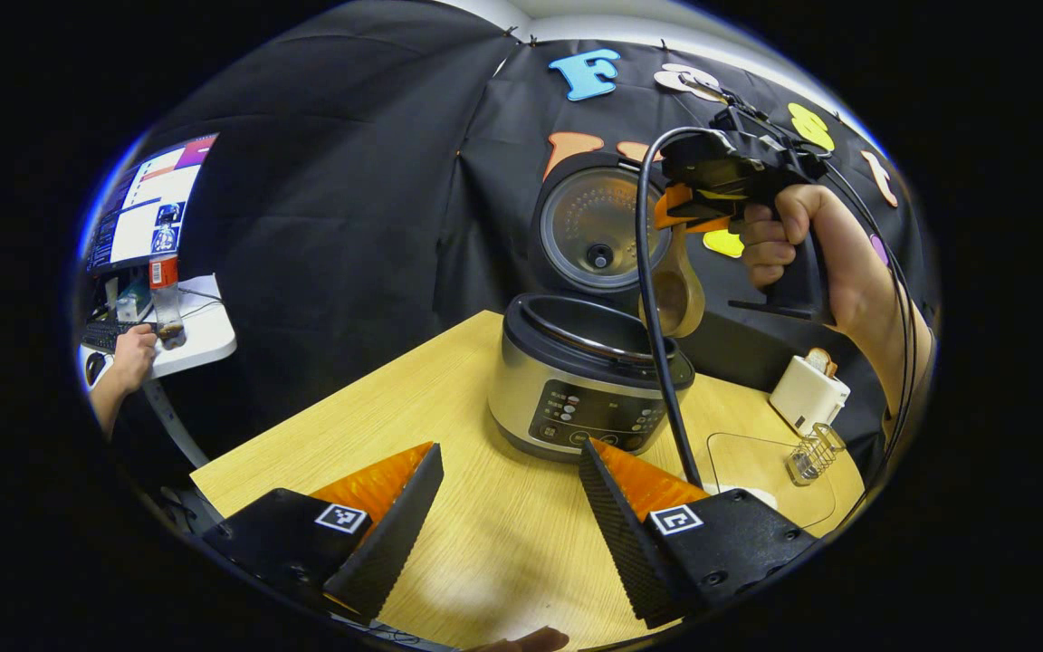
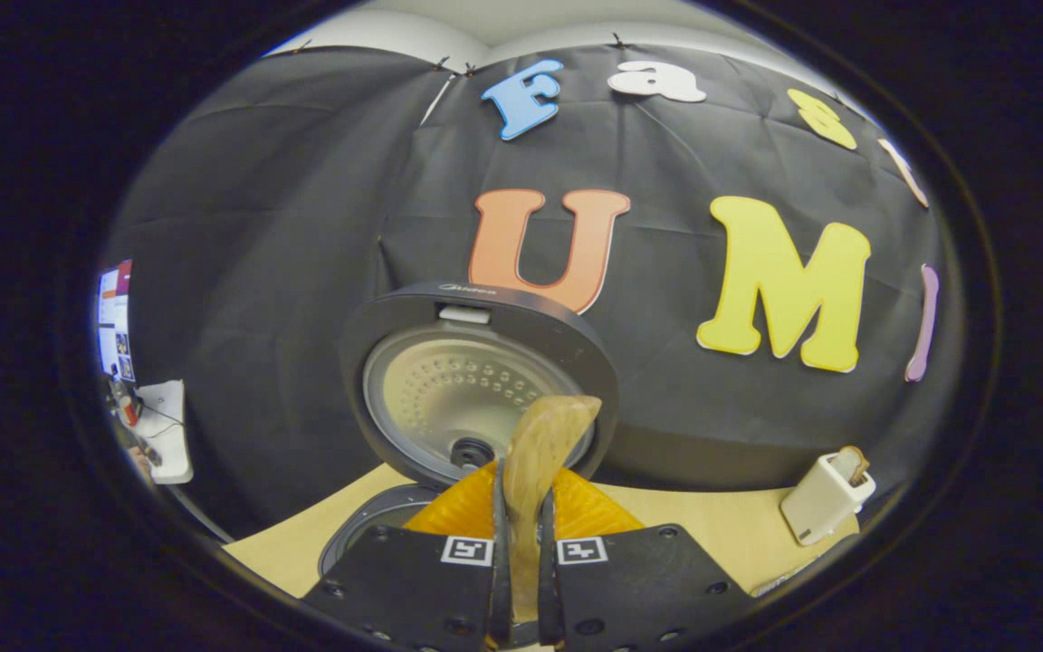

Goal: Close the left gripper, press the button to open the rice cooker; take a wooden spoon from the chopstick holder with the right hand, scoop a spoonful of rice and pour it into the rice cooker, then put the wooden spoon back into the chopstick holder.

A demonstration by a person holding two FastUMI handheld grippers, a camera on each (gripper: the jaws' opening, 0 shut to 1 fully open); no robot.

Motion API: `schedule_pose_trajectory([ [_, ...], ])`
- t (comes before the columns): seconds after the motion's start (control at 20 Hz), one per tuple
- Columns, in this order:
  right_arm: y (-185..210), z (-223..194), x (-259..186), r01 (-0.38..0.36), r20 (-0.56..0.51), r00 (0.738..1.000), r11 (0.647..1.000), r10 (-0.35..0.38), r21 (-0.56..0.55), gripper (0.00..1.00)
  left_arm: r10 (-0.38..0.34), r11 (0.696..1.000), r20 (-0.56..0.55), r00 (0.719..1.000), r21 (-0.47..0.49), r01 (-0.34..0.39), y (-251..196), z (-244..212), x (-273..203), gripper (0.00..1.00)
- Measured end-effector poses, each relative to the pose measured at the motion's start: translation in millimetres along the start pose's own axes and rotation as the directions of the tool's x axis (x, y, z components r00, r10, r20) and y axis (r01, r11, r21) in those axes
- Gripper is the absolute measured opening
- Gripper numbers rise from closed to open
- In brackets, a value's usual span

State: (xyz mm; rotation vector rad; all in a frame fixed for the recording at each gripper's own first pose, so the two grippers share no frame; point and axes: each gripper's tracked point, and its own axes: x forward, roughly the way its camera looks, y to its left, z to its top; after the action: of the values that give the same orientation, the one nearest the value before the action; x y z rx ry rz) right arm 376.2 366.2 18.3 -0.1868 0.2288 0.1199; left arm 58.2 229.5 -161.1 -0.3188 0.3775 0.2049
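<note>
The wooden spoon [image 2: 540,453] sits pinched by its handle between your right gripper's [image 2: 521,552] pressed-in fingers, its long axis running forward and its bowl out ahead just above the open rice cooker [image 1: 589,380], while your left gripper [image 1: 508,507] waits spread and empty, nearer you

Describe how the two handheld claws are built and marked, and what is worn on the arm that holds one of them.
The left claw has ribbed wedge-shaped fingers on flat dark plates, each carrying a small square black-and-white marker. The right claw bears the same markers. In the left gripper view it has a dark pistol-grip body, and a thick black cable hangs from it. The hand and forearm are bare, with no sleeve.
</note>
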Motion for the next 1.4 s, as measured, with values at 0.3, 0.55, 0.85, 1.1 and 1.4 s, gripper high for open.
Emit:
schedule_pose_trajectory([
  [0.3, -55, -4, -24, 0.027, -0.01, 1.0, 0.998, -0.026, 0.065, 0.11, -0.013, 1.0, 0.005, 1.0, 0.025, 0.013, -16, 0, -1, 0.97],
  [0.55, -137, -9, -56, 0.091, 0.001, 0.996, 0.989, -0.092, 0.12, 0.11, -0.045, 0.999, 0.02, 0.999, 0.032, 0.044, -37, 1, -5, 0.97],
  [0.85, -260, -38, -98, 0.208, -0.006, 0.977, 0.957, -0.211, 0.203, 0.11, -0.039, 0.994, 0.056, 0.998, 0.107, 0.033, -60, 6, -13, 0.98],
  [1.1, -356, -82, -120, 0.303, -0.057, 0.953, 0.917, -0.299, 0.26, 0.11, -0.038, 0.989, 0.093, 0.995, 0.144, 0.024, -74, 10, -20, 0.97],
  [1.4, -418, -155, -120, 0.37, -0.14, 0.929, 0.876, -0.344, 0.309, 0.11, -0.038, 0.989, 0.158, 0.987, 0.144, 0.015, -85, 20, -31, 0.97],
])
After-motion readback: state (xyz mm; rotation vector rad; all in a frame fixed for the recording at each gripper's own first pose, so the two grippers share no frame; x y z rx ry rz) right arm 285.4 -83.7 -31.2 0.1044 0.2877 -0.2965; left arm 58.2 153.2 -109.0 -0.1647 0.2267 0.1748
